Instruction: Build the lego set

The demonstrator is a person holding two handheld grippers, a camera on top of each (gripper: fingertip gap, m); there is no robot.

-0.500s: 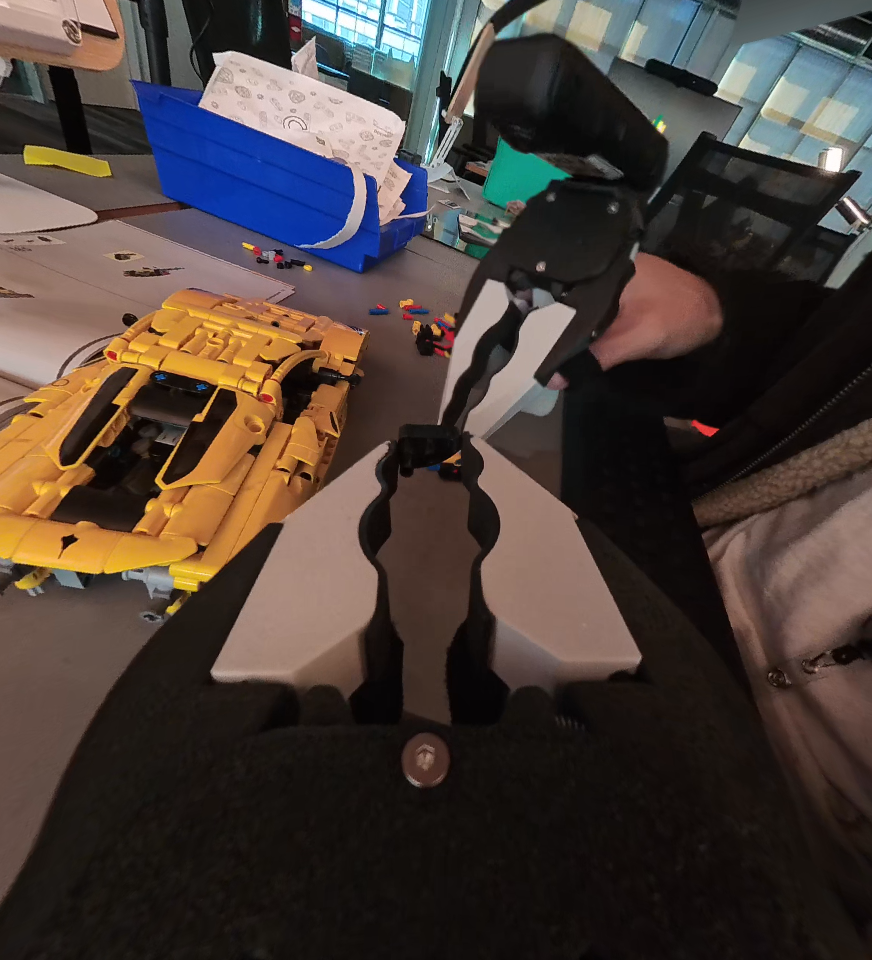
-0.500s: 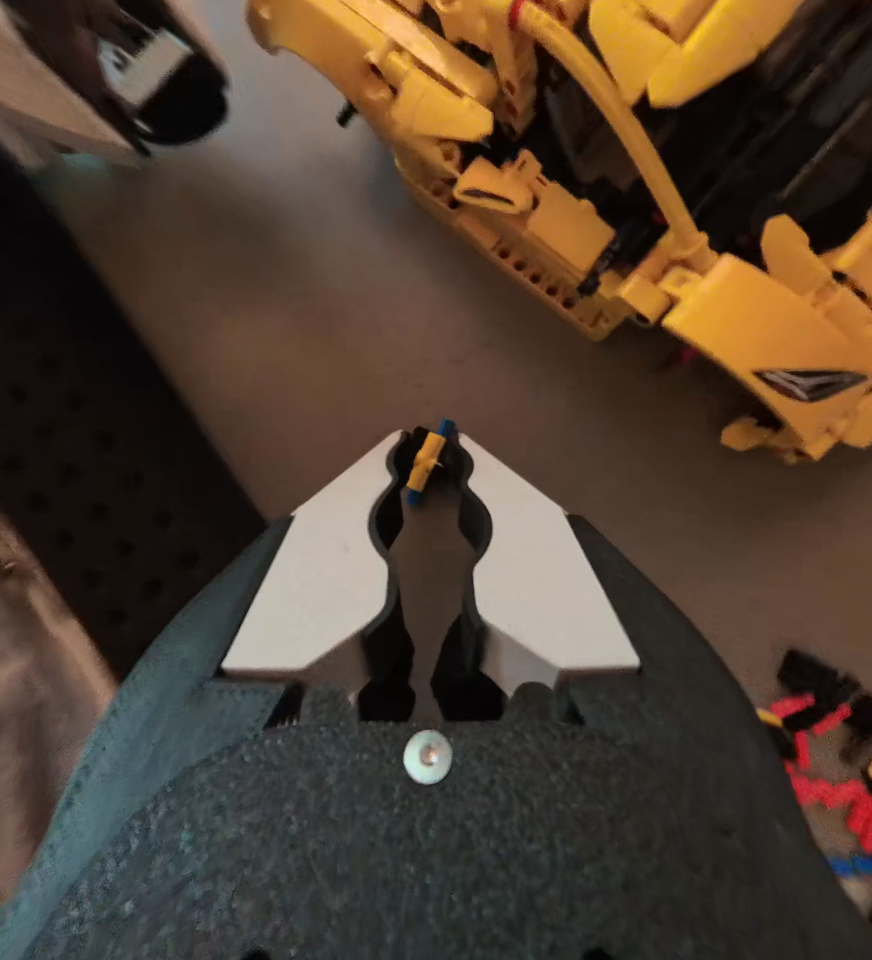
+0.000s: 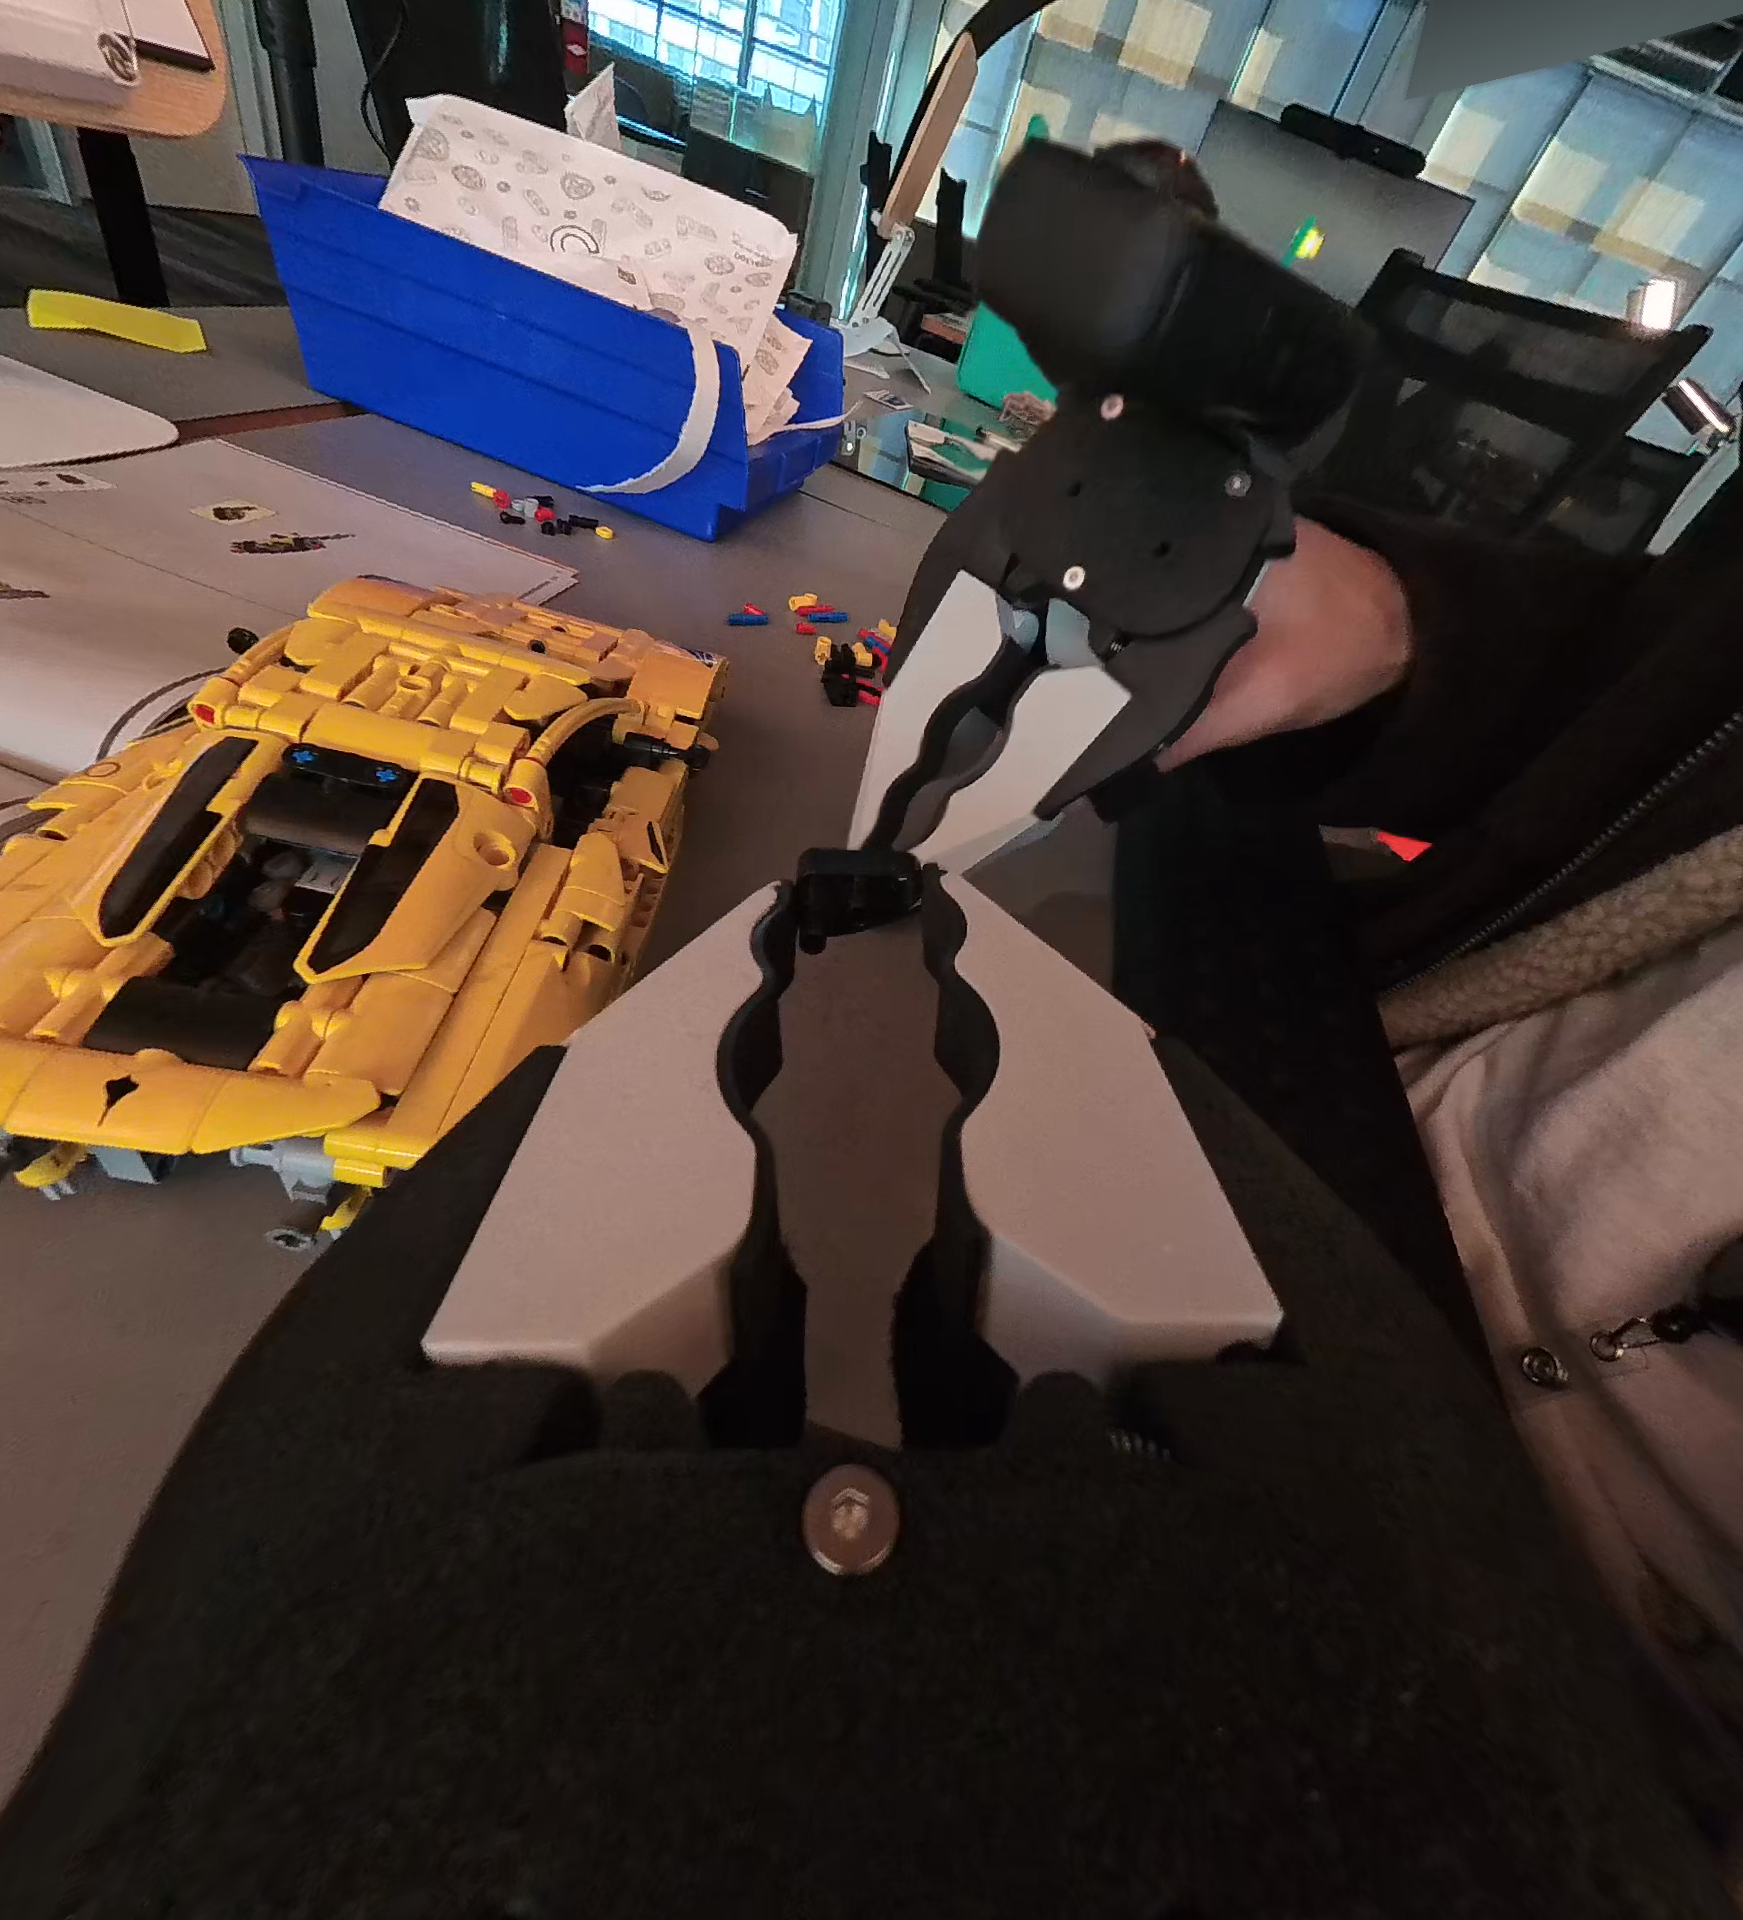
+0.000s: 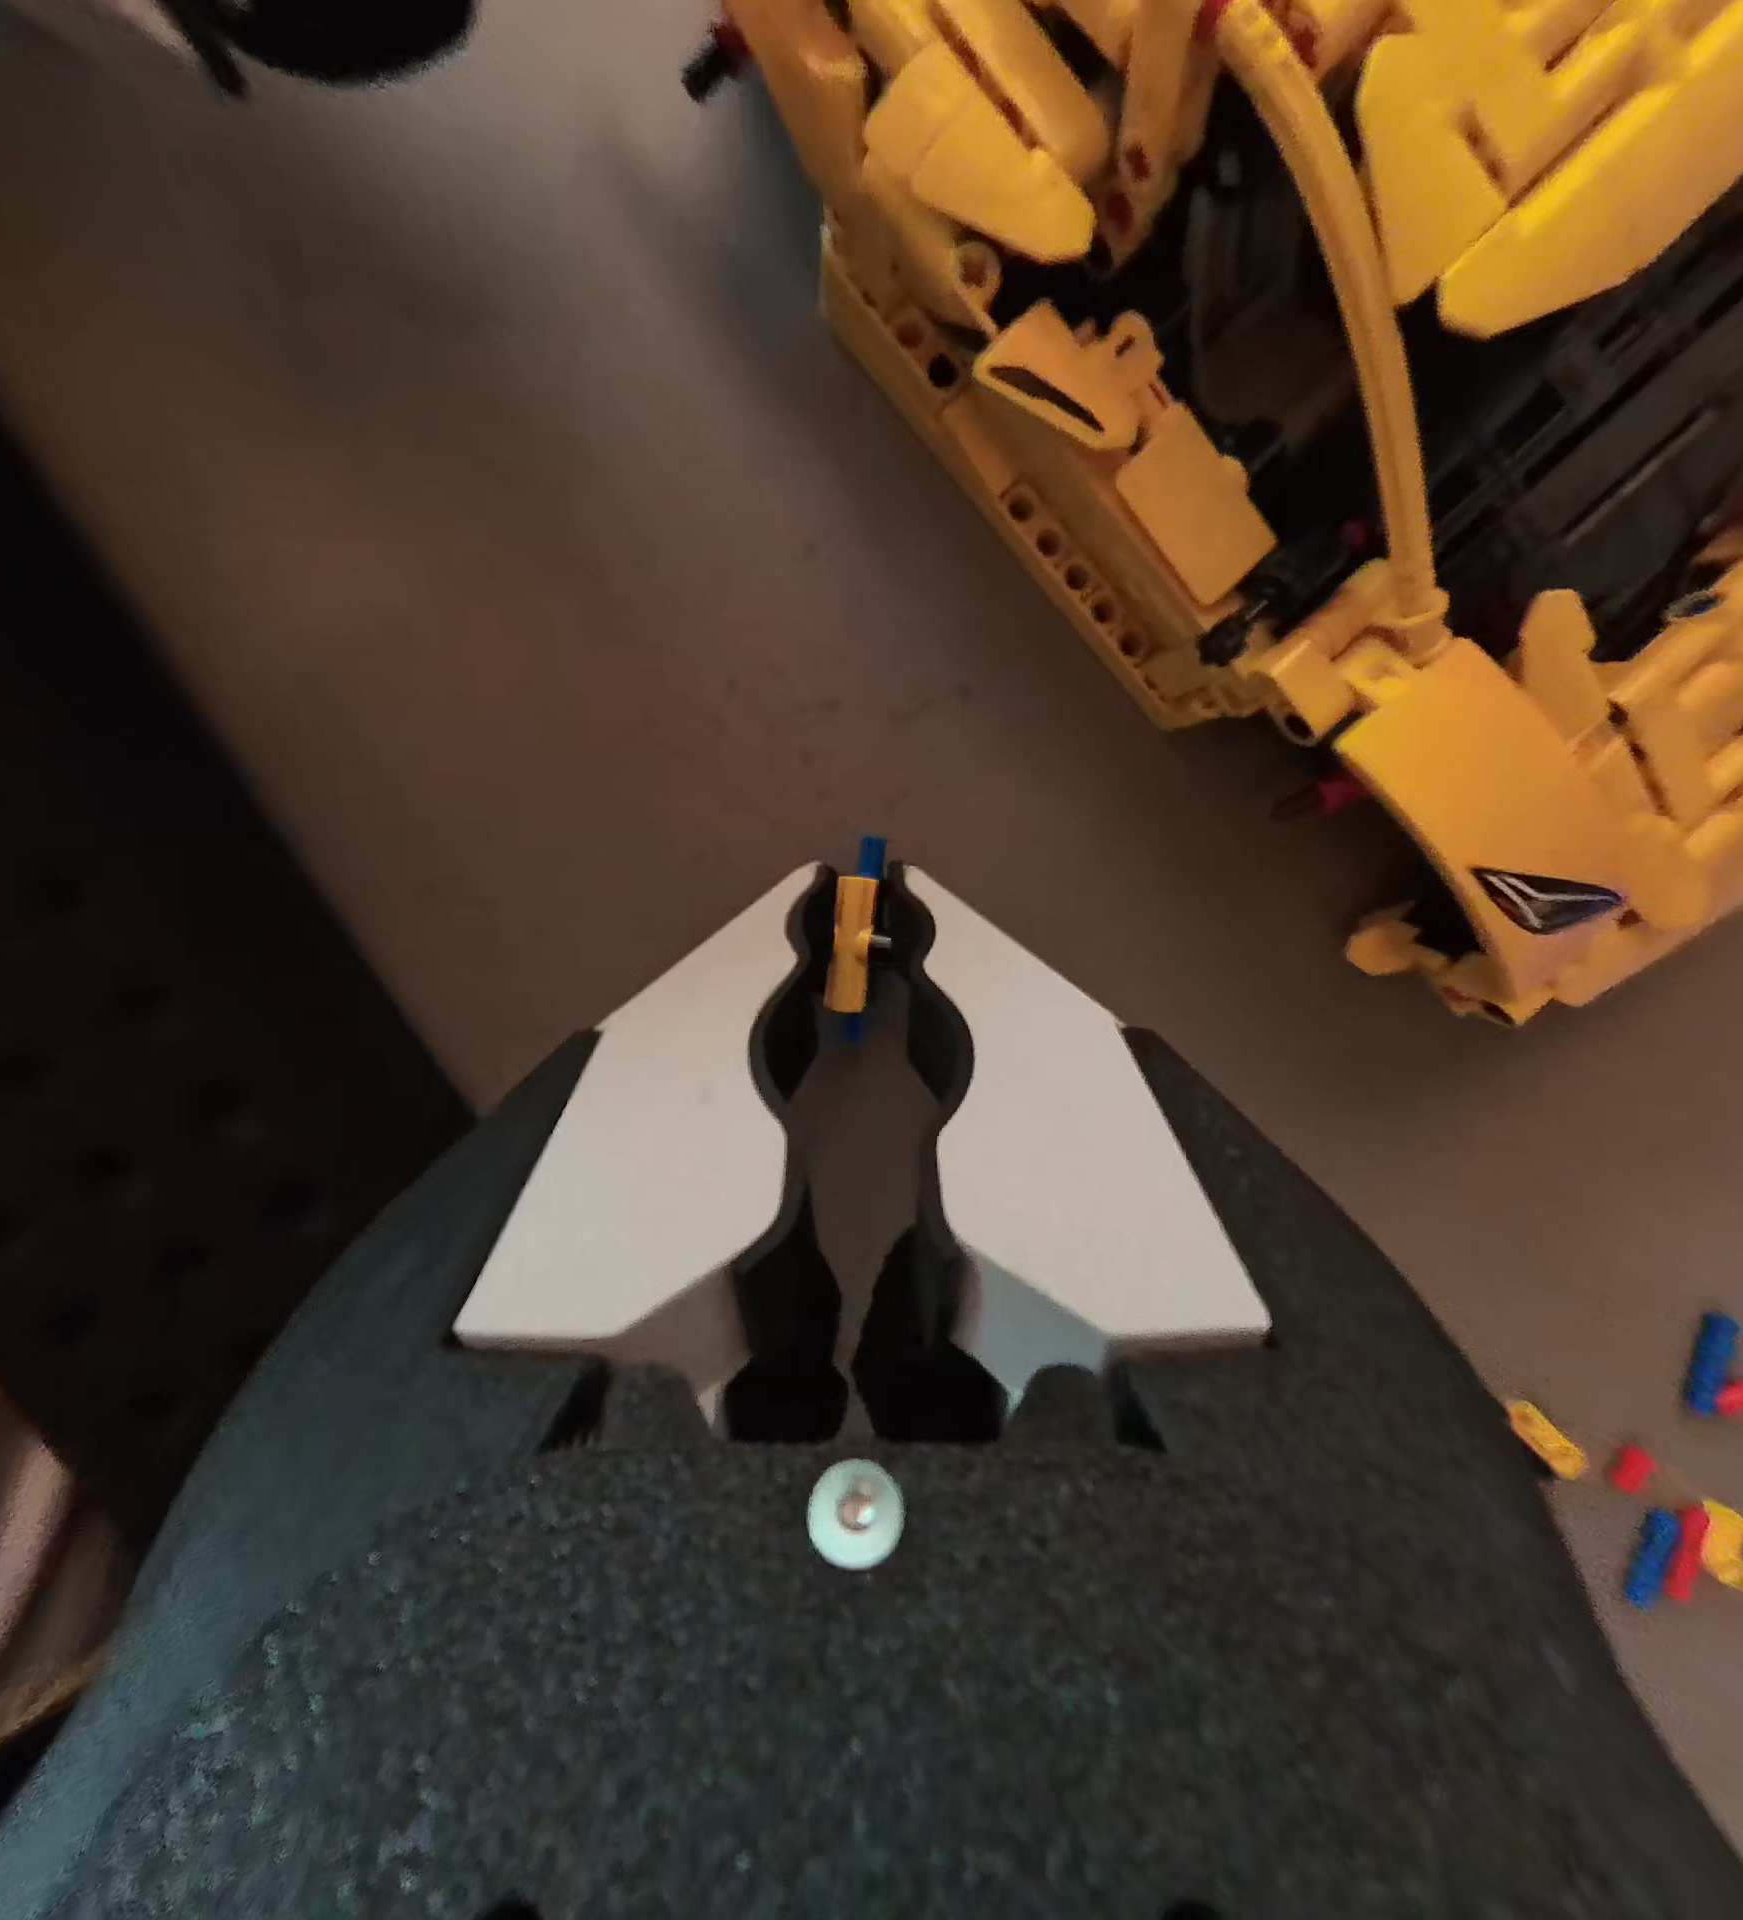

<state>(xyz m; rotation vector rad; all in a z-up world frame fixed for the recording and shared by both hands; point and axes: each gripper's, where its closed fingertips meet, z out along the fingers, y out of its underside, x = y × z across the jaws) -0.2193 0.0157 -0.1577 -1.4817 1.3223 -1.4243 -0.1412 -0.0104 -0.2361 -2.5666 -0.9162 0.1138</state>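
A large yellow lego car (image 3: 306,873) sits on the grey table, left of both grippers; it also shows in the right wrist view (image 4: 1366,436) at upper right. My left gripper (image 3: 859,883) is shut on a small black lego piece (image 3: 859,891). My right gripper (image 4: 862,883) is shut on a small yellow connector with a blue pin (image 4: 851,940) and hangs above bare table. In the left wrist view the right gripper (image 3: 893,836) points down just behind the black piece, tips nearly touching it. A person's hand (image 3: 1293,644) holds it.
A blue bin (image 3: 534,364) with printed paper bags stands at the back. Instruction sheets (image 3: 171,561) lie behind the car. Loose red, blue, yellow and black pieces (image 3: 836,634) lie right of the car, and in the right wrist view (image 4: 1667,1475) at lower right. The person's jacket is at the right. The grippers' ends are close to 12 cm from one another.
My right gripper has shifted, so the car looks nearer and higher in its view; the yellow and blue piece now stands more upright between its tips. The left gripper still holds the black piece.
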